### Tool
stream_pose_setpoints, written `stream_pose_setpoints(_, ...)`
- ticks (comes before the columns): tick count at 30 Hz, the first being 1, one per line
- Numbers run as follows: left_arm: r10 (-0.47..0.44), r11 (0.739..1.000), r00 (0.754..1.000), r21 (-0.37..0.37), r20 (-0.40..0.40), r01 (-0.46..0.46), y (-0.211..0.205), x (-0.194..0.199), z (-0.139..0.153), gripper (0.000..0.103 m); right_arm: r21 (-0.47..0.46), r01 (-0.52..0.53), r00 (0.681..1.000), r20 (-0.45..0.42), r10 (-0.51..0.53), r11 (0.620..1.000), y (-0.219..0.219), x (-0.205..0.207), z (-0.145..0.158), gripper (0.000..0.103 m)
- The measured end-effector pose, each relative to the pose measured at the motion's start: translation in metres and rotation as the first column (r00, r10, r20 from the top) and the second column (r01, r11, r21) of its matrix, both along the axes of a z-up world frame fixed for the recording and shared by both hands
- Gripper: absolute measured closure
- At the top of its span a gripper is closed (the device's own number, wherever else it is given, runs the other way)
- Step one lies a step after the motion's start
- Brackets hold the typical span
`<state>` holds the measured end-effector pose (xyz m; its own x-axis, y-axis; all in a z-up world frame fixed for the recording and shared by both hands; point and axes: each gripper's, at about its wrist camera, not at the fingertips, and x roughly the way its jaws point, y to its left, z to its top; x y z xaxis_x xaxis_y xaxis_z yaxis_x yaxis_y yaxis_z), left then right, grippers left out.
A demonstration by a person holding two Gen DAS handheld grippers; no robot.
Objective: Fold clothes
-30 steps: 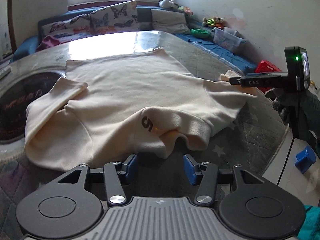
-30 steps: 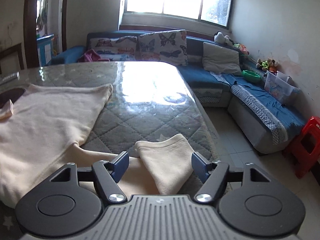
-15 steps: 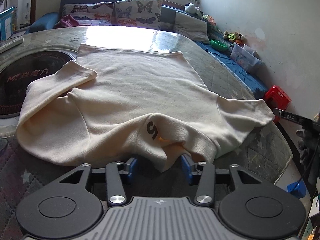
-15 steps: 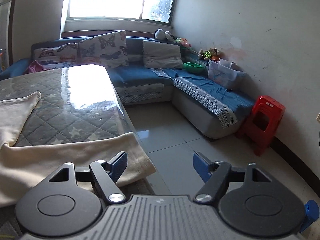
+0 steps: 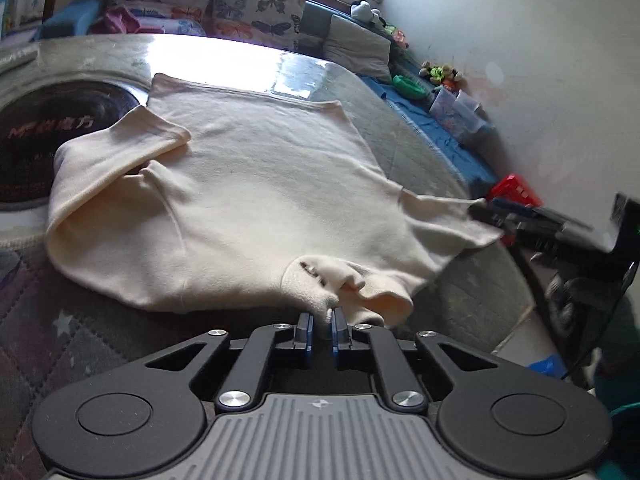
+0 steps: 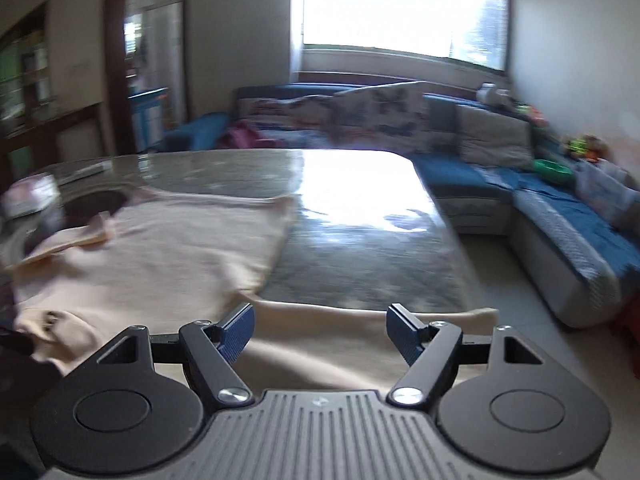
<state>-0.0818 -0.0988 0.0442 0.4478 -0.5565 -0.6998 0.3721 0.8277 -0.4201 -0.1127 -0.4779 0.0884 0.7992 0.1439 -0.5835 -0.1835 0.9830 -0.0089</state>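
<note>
Now the left gripper [image 5: 321,322] has clamped onto the collar of the cream sweater [image 5: 248,200], which lies flat on the quilted table [image 6: 360,248]. Right gripper [image 6: 320,330], swung back, hovers wide open over the sleeve [image 6: 360,340], likely to fold it. Blue sofa [image 6: 500,184] lines the walls.

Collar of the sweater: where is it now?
Left wrist view: the collar lies at the sweater's near edge, pinched in the left gripper.
</note>
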Motion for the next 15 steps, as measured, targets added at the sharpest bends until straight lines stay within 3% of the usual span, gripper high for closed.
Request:
stream_pose_setpoints(1,0.002,1.0,1.0,-0.012,-0.007,-0.002,0.007,0.0,0.002,0.094,0.004,-0.058,0.998,-0.007,0.058,0.998,0.01,-0.001,0.002,0.028)
stream_pose_setpoints(4,-0.04,0.996,0.999,0.084,0.007,0.039,0.008,-0.001,0.002,0.093,-0.028,-0.17,0.985,-0.021,0.17,0.985,0.034,-0.003,0.003,0.028)
stream_pose_setpoints(8,-0.118,0.99,0.992,0.076,0.033,0.115,0.004,-0.004,0.01,0.091,-0.086,-0.26,0.965,-0.044,0.257,0.962,0.062,-0.001,-0.001,0.029)
stream_pose_setpoints(15,-0.071,0.994,0.986,0.093,0.148,0.058,-0.002,0.013,0.023,0.091,-0.111,-0.375,0.927,-0.065,0.37,0.92,0.099,0.001,-0.014,0.032)
